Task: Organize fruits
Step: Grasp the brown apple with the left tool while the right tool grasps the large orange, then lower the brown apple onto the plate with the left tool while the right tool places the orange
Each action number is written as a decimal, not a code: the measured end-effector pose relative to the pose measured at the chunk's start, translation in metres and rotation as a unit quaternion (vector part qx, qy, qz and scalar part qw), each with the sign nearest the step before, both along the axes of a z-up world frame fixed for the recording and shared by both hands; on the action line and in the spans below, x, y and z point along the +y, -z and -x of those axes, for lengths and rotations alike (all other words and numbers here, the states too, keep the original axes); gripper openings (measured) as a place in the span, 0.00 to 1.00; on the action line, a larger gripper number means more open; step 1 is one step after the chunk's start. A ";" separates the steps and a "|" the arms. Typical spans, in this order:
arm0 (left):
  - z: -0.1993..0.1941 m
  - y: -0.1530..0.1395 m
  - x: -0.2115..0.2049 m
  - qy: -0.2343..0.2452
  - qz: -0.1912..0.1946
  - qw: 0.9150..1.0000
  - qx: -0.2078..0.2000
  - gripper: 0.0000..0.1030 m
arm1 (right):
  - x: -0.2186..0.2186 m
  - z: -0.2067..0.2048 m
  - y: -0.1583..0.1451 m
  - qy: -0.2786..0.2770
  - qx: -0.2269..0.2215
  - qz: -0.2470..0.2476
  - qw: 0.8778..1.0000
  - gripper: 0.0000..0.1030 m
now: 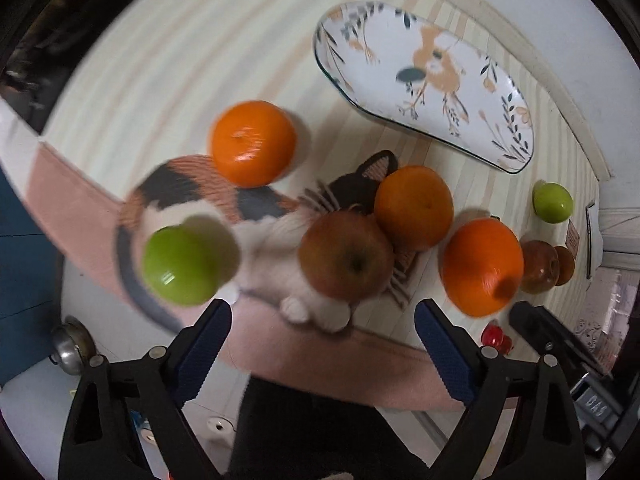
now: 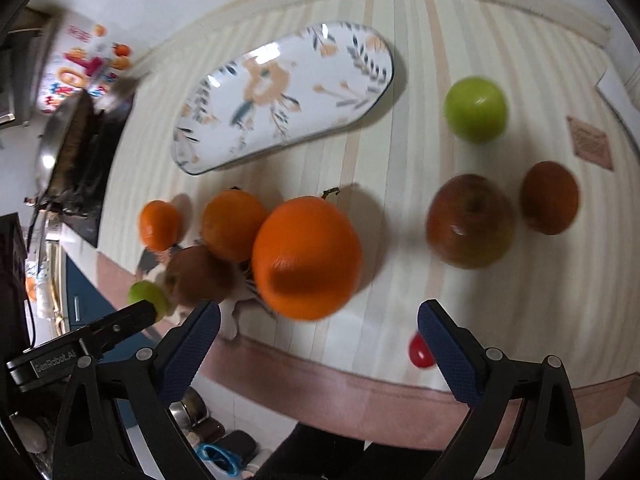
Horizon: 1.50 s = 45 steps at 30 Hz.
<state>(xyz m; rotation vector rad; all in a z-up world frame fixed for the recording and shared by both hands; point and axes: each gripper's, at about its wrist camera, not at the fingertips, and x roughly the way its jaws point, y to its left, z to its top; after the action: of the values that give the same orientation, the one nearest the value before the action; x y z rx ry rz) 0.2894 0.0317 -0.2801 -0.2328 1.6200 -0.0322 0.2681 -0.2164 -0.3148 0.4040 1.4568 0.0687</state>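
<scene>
Left wrist view: left gripper [image 1: 322,320] hangs above the near table edge, jaws wide apart, nothing between them.
Green apple, far left: green apple [image 1: 182,266] lies on the cat mat [image 1: 180,188], just ahead of the left blue pad.
Mandarin: small orange [image 1: 253,143] sits beyond it, near the mat's far edge.
Red apple: red apple [image 1: 346,256] lies centred ahead of the open jaws, touching or nearly touching a second orange [image 1: 414,206] behind it.
Plate: oval floral plate [image 1: 424,80] is empty, at the far side of the striped cloth [image 1: 160,72].
Right wrist view: right gripper [image 2: 318,320] is also fully spread and holds nothing; the big orange [image 2: 306,258] sits just ahead of its left pad.
Right cluster: a darker red apple [image 2: 470,220], a brown fruit [image 2: 550,198] and a second green apple [image 2: 476,109] lie well apart from the plate.
Small item: a red object [image 2: 420,352] near the cloth's front edge; type unclear.
Step (judgement): no fruit moved yet; first pick pending.
Technique (judgement): centre the jaws on one fruit's widest girth, descend straight, close gently; round fruit may roll and nudge neighbours. Blur suggests motion, so settle before closing.
</scene>
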 end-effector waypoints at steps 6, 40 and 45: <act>-0.025 0.030 -0.010 0.020 0.025 0.999 0.033 0.87 | 0.011 -0.021 0.028 0.010 0.038 -0.004 0.999 0.97; -0.035 -0.049 -0.058 0.090 0.037 0.994 -0.040 0.63 | 0.010 -0.041 -0.019 0.004 0.014 -0.031 0.999 0.77; -0.112 -0.077 -0.053 0.100 0.039 0.991 -0.076 0.63 | 0.004 -0.093 -0.044 -0.004 -0.016 -0.014 1.000 0.78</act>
<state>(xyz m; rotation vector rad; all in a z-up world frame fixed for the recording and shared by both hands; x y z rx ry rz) 0.4009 -0.0217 -0.2035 -0.1254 1.4860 -0.2615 0.3614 -0.2126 -0.2710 0.4178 1.4279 0.1024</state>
